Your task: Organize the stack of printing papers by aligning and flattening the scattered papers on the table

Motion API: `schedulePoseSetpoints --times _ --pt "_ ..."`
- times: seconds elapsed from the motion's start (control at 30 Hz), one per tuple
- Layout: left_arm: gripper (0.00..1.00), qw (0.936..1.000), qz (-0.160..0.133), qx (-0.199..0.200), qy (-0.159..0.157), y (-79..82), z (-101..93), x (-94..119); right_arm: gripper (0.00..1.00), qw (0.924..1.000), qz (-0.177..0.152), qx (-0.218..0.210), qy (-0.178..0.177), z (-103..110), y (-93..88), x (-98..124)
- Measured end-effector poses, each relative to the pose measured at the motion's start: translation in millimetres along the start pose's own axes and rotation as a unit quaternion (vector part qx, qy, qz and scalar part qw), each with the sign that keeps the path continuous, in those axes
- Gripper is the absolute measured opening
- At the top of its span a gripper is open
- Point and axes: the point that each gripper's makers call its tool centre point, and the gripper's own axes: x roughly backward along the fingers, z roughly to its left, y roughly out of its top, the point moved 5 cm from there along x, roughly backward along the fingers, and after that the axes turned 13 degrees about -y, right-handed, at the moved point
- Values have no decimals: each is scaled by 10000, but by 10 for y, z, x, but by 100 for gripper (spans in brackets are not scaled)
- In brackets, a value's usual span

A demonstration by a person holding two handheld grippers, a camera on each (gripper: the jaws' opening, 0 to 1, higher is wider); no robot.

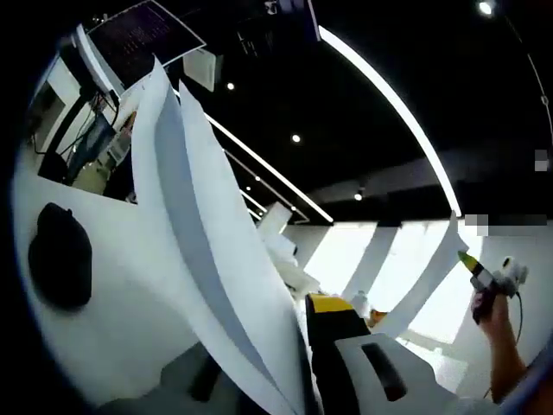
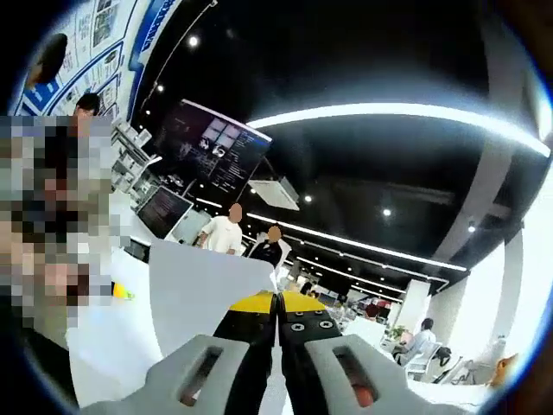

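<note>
In the left gripper view a stack of white printing papers [image 1: 203, 233] is lifted off the table and curves up toward the ceiling. My left gripper [image 1: 302, 318] is shut on its lower edge; the yellow-tipped right jaw shows, while the sheets hide the left jaw. At the far right of that view a hand holds my right gripper [image 1: 478, 275] at the papers' other corner. In the right gripper view my right gripper [image 2: 278, 303] has its yellow-tipped jaws pressed together on the edge of the papers [image 2: 194, 290], which spread to the left.
A black rounded object [image 1: 60, 255] lies on the white table [image 1: 130, 320] at the left. Dark screens [image 2: 207, 151] hang behind. Two people [image 2: 226, 232] stand beyond the papers, and another sits at the far right [image 2: 423, 339].
</note>
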Motion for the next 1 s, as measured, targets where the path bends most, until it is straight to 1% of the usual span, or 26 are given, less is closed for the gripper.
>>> schedulePoseSetpoints --times 0.07,0.17,0.3,0.4,0.47,0.5,0.6,0.73,1.0 --pt "12 10000 19 -7 5 -7 -4 -3 0 9999 -19 168 -2 29 95 -6" --pt "12 10000 26 -1 9 -10 -5 -4 0 9997 -74 227 57 59 208 -2" --pt "12 10000 3 -5 -3 -8 -13 -1 0 9996 -219 84 127 54 380 20" --pt "12 10000 6 3 -1 -10 -11 -4 0 9996 -275 7 108 10 480 36" --pt "12 10000 8 0 -4 -7 1 -4 0 9990 -374 -155 164 -17 552 32" --pt "12 10000 12 -13 -8 -7 6 -5 0 9987 -337 -319 207 -40 581 14" --pt "12 10000 30 -26 -9 -11 9 -8 0 9980 -274 -515 221 -94 639 -18" --pt "12 10000 4 -33 -34 0 19 -3 0 9962 -297 -756 315 -99 706 -21" --pt "12 10000 -33 14 -57 20 52 -1 0 9944 -285 -891 483 -51 764 5"
